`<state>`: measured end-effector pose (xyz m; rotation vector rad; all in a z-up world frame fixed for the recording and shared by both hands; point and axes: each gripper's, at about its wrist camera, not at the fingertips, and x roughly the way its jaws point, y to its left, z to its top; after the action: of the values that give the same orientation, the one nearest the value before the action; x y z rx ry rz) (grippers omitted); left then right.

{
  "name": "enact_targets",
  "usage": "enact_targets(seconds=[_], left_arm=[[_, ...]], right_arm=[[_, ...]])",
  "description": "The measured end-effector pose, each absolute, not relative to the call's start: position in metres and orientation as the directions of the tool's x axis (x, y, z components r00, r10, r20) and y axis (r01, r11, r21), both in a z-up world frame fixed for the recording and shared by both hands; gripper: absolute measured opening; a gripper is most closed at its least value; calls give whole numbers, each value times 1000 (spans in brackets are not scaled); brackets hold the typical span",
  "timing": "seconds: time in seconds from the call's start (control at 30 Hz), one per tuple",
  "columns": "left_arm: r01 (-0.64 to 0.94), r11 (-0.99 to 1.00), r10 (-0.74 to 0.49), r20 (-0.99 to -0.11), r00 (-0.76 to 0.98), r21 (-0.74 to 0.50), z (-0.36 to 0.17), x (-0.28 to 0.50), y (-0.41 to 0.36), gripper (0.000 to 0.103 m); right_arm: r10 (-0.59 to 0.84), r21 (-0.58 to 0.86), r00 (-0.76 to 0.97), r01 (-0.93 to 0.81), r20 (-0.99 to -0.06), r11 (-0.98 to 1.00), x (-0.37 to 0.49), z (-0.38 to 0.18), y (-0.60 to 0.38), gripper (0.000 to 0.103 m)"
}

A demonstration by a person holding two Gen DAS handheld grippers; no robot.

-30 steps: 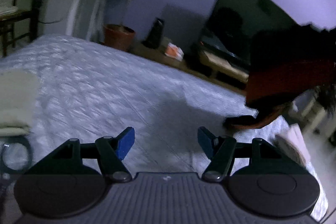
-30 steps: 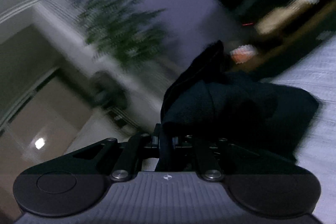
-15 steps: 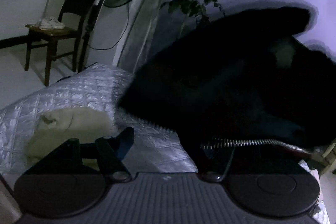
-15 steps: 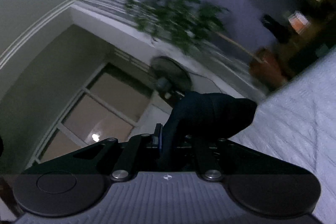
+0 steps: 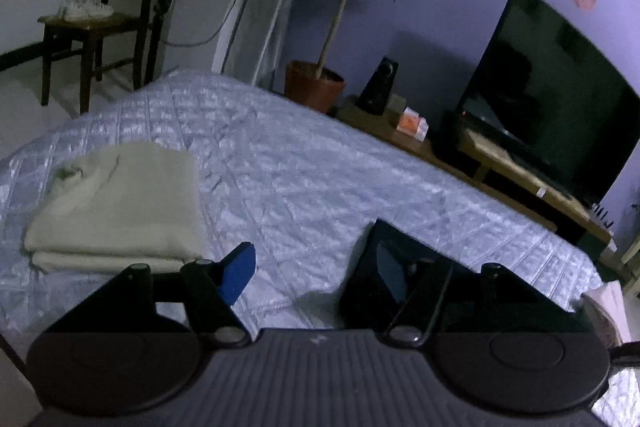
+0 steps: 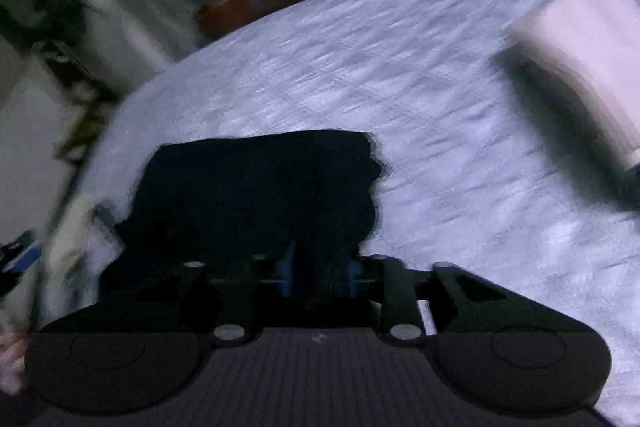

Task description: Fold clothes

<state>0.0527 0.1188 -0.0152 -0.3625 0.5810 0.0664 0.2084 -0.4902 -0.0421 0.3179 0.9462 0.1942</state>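
The dark garment (image 6: 256, 195) lies on the quilted bed cover (image 6: 420, 75), in a low heap just in front of the right gripper (image 6: 318, 273). Its cloth reaches back between the two blue pads (image 6: 286, 273), and the jaws of this gripper are opening now, a narrow gap between them; the picture is blurred, so I cannot tell if the pads press on the cloth. In the left wrist view the same garment (image 5: 384, 267) shows as a flat black shape beside the right finger of the left gripper (image 5: 316, 267). The left gripper stands about half open and has hold of nothing (only bare cover is between its pads).

On the left part of the bed a folded pale green cloth (image 5: 116, 203) rests, well apart from the dark garment. At the right edge of the bed a pinkish white bundle (image 6: 588, 55) lies. Beyond the bed are a potted plant (image 5: 316, 87), a speaker (image 5: 378, 87), a television (image 5: 548, 99) on a low wooden bench, and a dark chair (image 5: 96, 27).
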Motion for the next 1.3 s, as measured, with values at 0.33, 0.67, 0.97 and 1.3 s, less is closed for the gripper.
enact_targets(seconds=[0.33,0.67,0.97,1.3], left_arm=[[-114,957,-60,-565,823,-267,-24,66,96,62],[-83,959,-99,-594,798,-271,-31,69,95,62],[-34,965,-136,-608,782,-259,-35,72,82,62],[-14,970,-146,-626,766,-243,-38,75,75,62]], right_arm=[[220,-24,605,-368,-765,929,182,-16,-343,50],[182,-5,567,-312,-804,950,205,-44,-343,0],[182,33,733,-212,-656,977,214,18,-403,18],[227,-68,526,-482,-820,873,174,-52,-332,50]])
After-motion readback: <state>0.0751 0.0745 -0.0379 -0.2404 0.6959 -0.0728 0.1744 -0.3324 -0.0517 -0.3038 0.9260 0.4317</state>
